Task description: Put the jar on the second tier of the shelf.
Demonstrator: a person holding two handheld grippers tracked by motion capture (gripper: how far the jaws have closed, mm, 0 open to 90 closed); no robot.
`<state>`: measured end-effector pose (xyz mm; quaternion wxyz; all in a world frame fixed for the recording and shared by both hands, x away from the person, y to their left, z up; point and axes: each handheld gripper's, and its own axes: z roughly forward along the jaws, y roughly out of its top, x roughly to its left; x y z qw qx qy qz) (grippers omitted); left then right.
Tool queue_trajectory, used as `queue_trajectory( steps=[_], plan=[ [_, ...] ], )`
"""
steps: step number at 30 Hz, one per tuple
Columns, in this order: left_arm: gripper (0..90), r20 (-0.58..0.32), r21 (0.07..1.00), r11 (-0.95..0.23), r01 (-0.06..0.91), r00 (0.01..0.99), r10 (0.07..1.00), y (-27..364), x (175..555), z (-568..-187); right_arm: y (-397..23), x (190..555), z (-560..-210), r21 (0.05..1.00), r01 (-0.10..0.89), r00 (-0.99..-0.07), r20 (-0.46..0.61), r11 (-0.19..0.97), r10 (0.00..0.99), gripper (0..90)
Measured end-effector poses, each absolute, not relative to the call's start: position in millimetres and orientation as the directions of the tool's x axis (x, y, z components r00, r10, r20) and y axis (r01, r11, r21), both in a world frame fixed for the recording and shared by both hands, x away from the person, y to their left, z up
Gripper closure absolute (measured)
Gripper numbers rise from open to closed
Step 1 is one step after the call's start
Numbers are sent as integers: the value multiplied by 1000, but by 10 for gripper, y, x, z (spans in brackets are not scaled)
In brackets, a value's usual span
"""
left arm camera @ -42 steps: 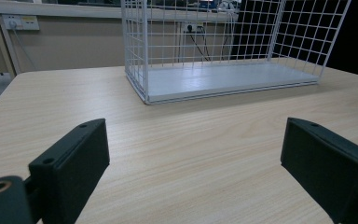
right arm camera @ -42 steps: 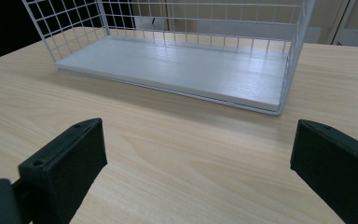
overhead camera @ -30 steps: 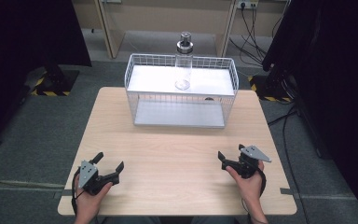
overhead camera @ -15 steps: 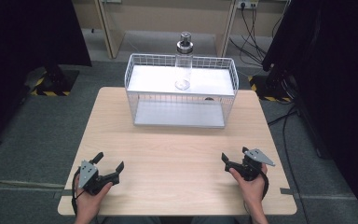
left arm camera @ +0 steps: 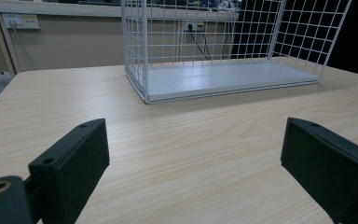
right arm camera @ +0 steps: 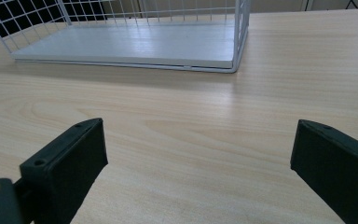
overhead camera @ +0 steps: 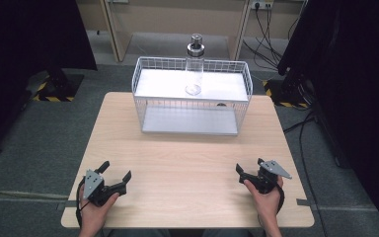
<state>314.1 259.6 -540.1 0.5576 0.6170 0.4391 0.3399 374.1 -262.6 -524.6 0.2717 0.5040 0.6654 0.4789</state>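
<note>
No writing is legible anywhere. On the pale wood-grain table point(overhead camera: 187, 163), the left gripper point(overhead camera: 114, 177) sits at the near left, its two black jaws spread wide and empty. One white wire basket point(overhead camera: 192, 96) with a flat white floor stands at the far middle; one clear bottle point(overhead camera: 194, 69) with a metal cap is upright behind it. The right gripper point(overhead camera: 250, 170), near right, is likewise wide open, holding nothing.

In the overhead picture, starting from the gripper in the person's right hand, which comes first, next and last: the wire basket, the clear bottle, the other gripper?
1. Left gripper: across the table's near edge from the right gripper.
2. Wire basket: at the table's far edge.
3. Clear bottle: standing on the basket's upper shelf, toward its far side.
</note>
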Motion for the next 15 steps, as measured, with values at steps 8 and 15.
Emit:
queue_trajectory(
  steps=[8, 15],
  plan=[
    [72, -72, 986, 8, 164, 384, 921, 2595, 3142, -5401, -2629, 3735, -5246, 914, 405, -347, 121, 32, 930, 39],
    [72, -71, 987, 8, 163, 387, 919, 2596, 3141, -5401, -2629, 3736, -5246, 913, 406, -348, 122, 32, 930, 39]
  ],
)
